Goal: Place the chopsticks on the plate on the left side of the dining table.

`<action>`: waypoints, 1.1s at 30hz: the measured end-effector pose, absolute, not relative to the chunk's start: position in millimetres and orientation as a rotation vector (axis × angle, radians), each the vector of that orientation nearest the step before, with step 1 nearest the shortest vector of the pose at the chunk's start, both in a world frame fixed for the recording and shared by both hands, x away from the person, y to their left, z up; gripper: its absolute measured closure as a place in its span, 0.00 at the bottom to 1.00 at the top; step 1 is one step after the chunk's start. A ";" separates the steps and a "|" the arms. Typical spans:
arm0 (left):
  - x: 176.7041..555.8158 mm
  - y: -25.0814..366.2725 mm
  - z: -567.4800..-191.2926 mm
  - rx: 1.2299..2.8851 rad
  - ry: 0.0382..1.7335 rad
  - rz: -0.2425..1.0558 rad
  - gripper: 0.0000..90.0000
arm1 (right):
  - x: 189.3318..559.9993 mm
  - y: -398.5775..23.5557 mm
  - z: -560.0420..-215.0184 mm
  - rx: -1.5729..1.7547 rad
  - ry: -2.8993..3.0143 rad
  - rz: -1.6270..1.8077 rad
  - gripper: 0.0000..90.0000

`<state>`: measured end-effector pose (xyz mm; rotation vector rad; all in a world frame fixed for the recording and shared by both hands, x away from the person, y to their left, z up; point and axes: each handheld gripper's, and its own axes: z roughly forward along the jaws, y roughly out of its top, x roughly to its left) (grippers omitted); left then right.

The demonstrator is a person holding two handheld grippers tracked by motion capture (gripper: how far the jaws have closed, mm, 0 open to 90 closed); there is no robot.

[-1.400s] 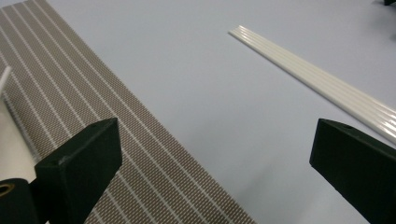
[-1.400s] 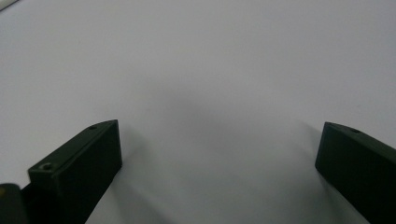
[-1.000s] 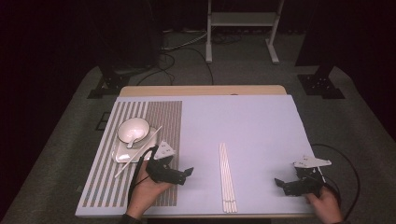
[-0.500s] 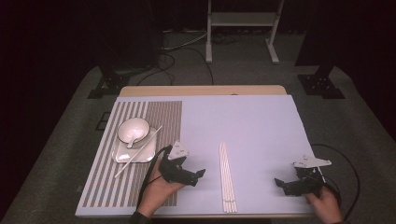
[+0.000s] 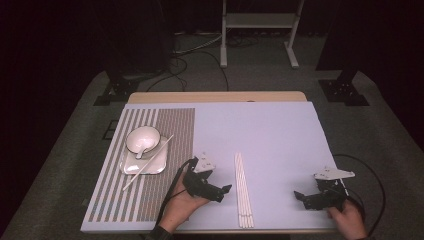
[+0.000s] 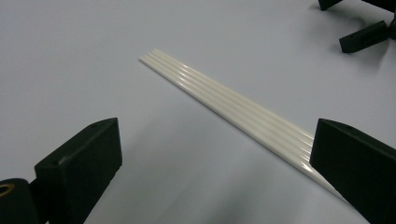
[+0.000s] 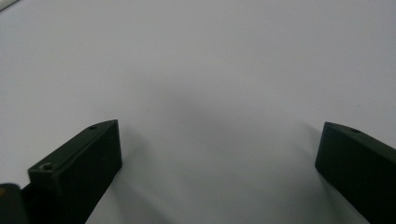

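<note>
Chopsticks (image 5: 243,190), white and lying side by side in one tight row, rest on the pale lilac table cover (image 5: 270,135) between my two grippers; in the left gripper view I count five ridges in the row (image 6: 233,100), though I cannot tell whether that makes five sticks. Beyond the cover's far edge a strip of the wooden table (image 5: 215,96) shows; the room behind is dark, with grey carpet, black cables and a white metal stand (image 5: 260,22). At my left lies one striped placemat (image 5: 145,165), bearing one square plate (image 5: 145,162), one white bowl (image 5: 142,139) with one spoon in it, and one more white stick (image 5: 148,162) slanting across the plate. My left gripper (image 5: 222,192) hovers just beside the row, jaws spread wide with nothing between them; my right gripper (image 5: 302,197) sits well apart near the cover's right edge, jaws likewise spread over bare cover.
</note>
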<state>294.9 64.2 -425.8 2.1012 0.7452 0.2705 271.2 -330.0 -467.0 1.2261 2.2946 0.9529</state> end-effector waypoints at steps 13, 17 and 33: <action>291.3 38.4 -443.2 2.139 0.726 0.236 0.01 | 271.2 -330.0 -467.0 1.226 2.295 0.953 0.00; 290.8 33.1 -448.6 2.149 0.730 0.238 0.01 | 271.2 -330.1 -467.0 1.226 2.295 0.953 0.00; 288.0 20.8 -462.4 2.221 0.733 0.257 0.01 | 271.2 -330.1 -467.0 1.226 2.295 0.953 0.00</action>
